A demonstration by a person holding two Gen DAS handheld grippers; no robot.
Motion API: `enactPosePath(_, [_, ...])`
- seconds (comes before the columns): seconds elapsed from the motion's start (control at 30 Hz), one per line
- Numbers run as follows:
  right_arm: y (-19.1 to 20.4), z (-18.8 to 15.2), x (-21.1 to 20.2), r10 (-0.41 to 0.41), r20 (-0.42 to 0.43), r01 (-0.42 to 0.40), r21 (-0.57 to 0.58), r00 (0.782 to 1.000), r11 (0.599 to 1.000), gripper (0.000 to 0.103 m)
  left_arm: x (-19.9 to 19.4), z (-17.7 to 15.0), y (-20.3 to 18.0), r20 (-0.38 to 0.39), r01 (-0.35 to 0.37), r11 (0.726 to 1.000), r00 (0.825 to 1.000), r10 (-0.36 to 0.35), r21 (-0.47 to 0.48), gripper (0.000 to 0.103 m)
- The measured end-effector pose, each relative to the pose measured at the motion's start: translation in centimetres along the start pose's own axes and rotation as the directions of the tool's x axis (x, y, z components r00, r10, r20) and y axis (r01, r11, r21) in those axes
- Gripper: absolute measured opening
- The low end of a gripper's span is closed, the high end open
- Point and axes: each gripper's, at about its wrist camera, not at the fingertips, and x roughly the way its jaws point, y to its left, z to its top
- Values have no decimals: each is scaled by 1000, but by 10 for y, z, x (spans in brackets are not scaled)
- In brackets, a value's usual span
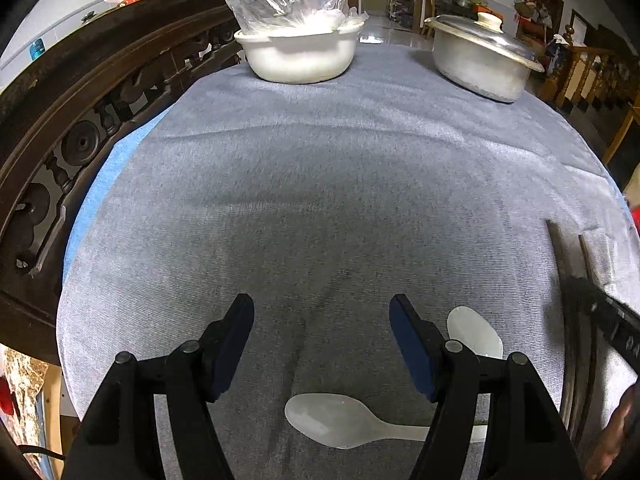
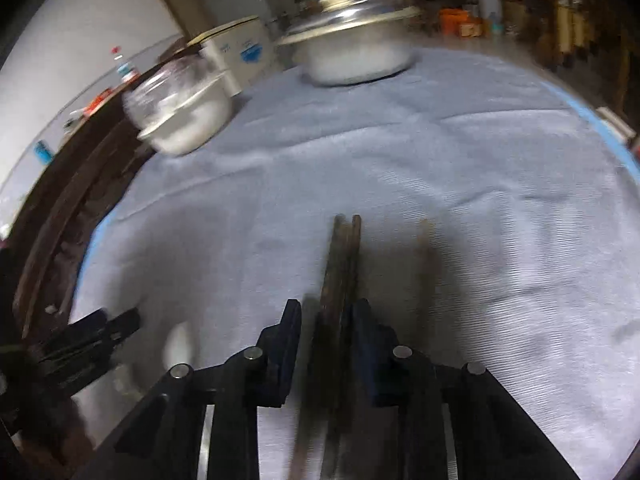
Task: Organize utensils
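the left gripper [image 1: 322, 344] is hanging over the grey tablecloth [image 1: 320, 200] with its jaws standing wide apart and nothing between them. a white plastic spoon [image 1: 344, 420] is lying on the cloth just under and behind its fingertips, bowl toward the left finger, handle running under the right finger. a second white spoon [image 1: 474, 332] is lying just outside the right finger, partly hidden by it. farther to that side, dark wooden chopsticks [image 1: 558, 256] are lying on the cloth, where the right gripper is reaching in from the edge of the view.

the right gripper [image 2: 326, 312] is pointing down at a pair of those chopsticks [image 2: 344, 264], which are running straight forward between its two fingers. the jaws are narrowed around them, a slim gap showing on the left side; the blur is making it unclear whether the pads are already pressing. another chopstick [image 2: 424, 236] is lying just to the right of the pair.

far ahead of both tools, a white bowl [image 1: 300, 60] with a plastic bag [image 1: 288, 4] in it and a lidded metal pot [image 1: 480, 60] are standing on the cloth.
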Motion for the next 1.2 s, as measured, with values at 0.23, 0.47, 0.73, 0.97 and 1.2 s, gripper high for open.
enactPosePath(0.23, [-2,-4,4,80,-31,-79,40,996,996,7,1,1,0,6,-17,1000,1000,17,5,71])
enactPosePath(0.47, [-35,0,-38,-14,86,8,75,996,997,14,7,14,-3,26,-14,1000,1000,14,27,71])
enactPosePath(0.73, [-82,13,-43,-84,46,73,203,995,977,14,32,46,-19,-50,77,995,996,-73,65,68])
enactPosePath(0.97, [-67,45,-11,-113,-87,123,121,990,985,35,45,63,-42,-169,153,983,976,-135,101,42])
enactPosePath(1.2, [-40,58,14,-320,-115,317,-47,940,947,13,47,68,-75,-175,173,964,975,-138,203,15])
